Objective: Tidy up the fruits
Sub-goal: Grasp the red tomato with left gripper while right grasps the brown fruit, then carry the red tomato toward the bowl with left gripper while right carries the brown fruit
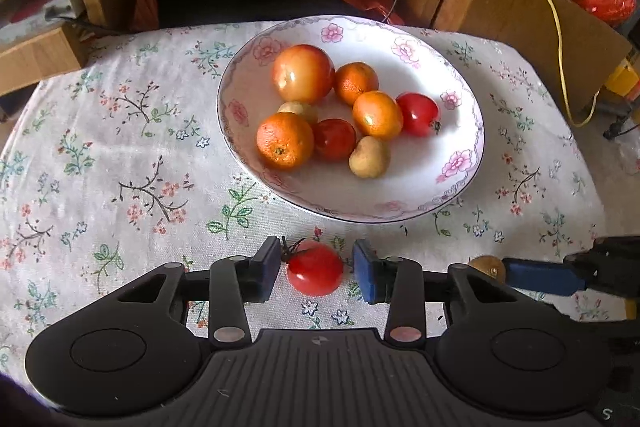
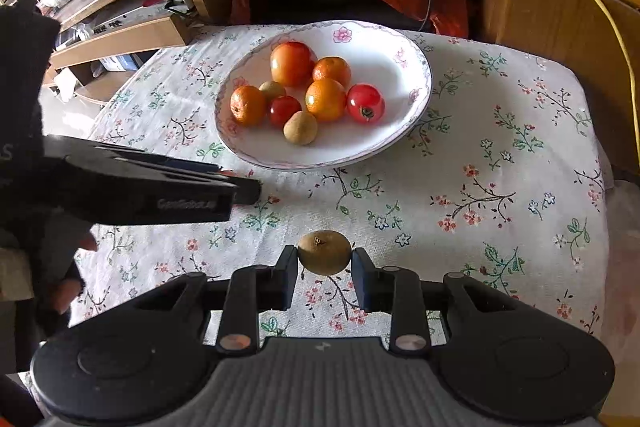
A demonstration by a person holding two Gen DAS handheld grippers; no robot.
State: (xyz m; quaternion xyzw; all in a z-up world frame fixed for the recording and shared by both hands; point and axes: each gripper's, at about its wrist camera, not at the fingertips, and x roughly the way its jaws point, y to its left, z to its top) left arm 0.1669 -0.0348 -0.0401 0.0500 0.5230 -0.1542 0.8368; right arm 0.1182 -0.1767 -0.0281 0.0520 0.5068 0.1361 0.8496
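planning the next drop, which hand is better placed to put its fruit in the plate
Right: the right gripper already pinches the longan, while the left gripper is open around the tomato, short of the plate.

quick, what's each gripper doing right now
Left gripper: open around a red tomato, pads not touching.
Right gripper: closed on a small brown fruit.

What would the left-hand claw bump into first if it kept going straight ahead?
Probably the near rim of the flowered plate, right beyond the red tomato between the left gripper fingers; depth is hard to judge.
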